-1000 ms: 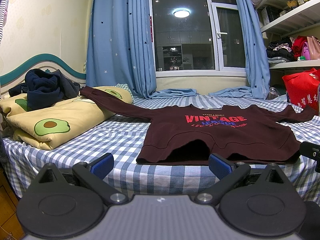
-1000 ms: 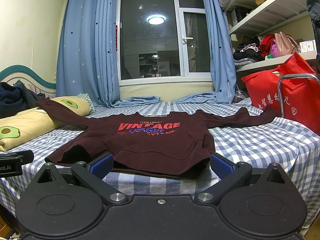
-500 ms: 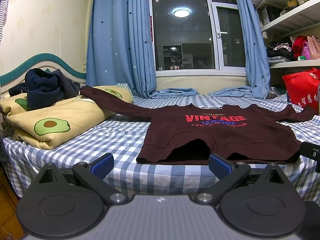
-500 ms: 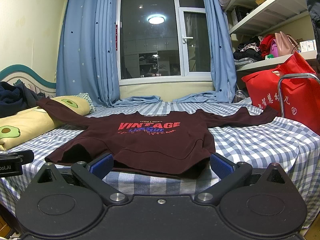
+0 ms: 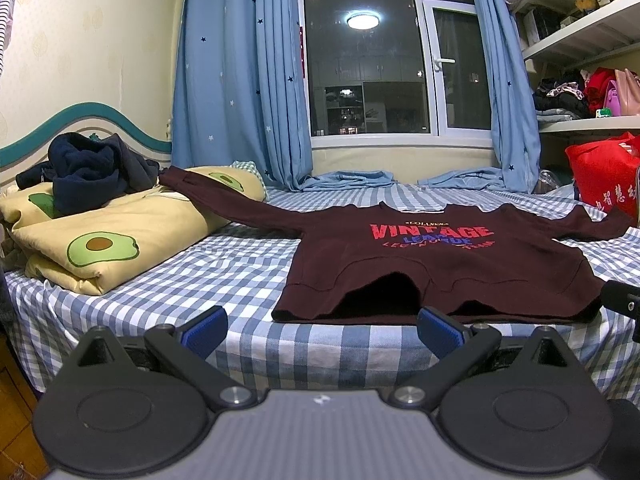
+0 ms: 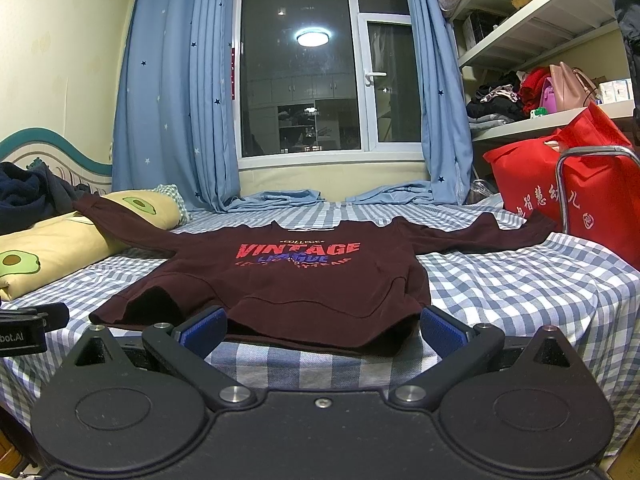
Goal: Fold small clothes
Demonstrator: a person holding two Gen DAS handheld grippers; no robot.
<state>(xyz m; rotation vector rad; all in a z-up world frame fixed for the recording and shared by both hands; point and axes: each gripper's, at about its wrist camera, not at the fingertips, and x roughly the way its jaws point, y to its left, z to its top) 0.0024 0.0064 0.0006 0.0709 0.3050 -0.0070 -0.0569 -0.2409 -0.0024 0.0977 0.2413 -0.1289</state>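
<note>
Left wrist view: blue-and-white checked bed (image 5: pixel 224 272) fills the space ahead of the left tool (image 5: pixel 322 326); on it the dark maroon long-sleeved sweatshirt (image 5: pixel 432 264) lies flat, sleeves spread, hem just beyond the widely spread blue pads. Right tool (image 6: pixel 322 324), likewise spread, faces the hem, holding nothing.

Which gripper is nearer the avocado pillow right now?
Left. The left gripper sits at the bed edge with the pillow just ahead-left; the right gripper is farther right, centred before the sweater.
</note>
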